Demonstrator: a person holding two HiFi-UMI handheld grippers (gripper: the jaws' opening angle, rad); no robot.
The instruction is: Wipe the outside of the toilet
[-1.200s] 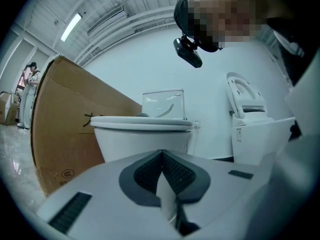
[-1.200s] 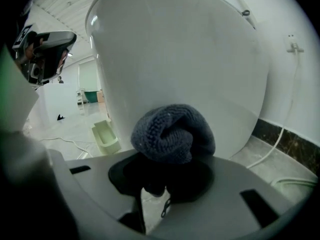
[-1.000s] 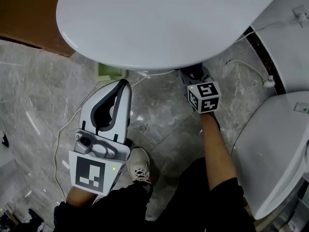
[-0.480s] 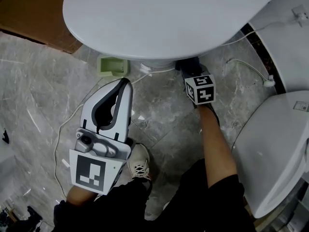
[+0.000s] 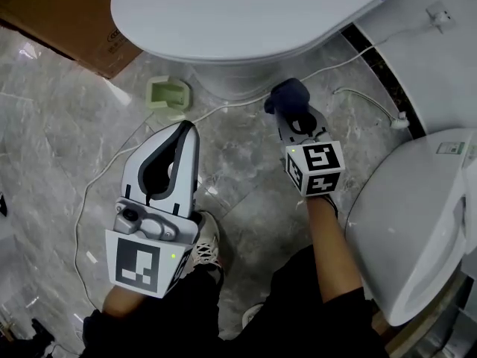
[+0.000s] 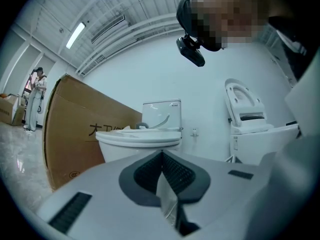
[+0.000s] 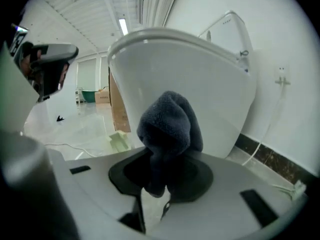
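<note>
Above the marble floor, right claw clamps dark cloth near toilet.

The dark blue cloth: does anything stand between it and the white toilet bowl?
Nothing visible does. The dark blue cloth faces the white ceramic toilet bowl across open air; a white cable lies on the grey marble floor.

Two toilets, two hand-held grippers, one cloth, one box and one green block are showing.
</note>
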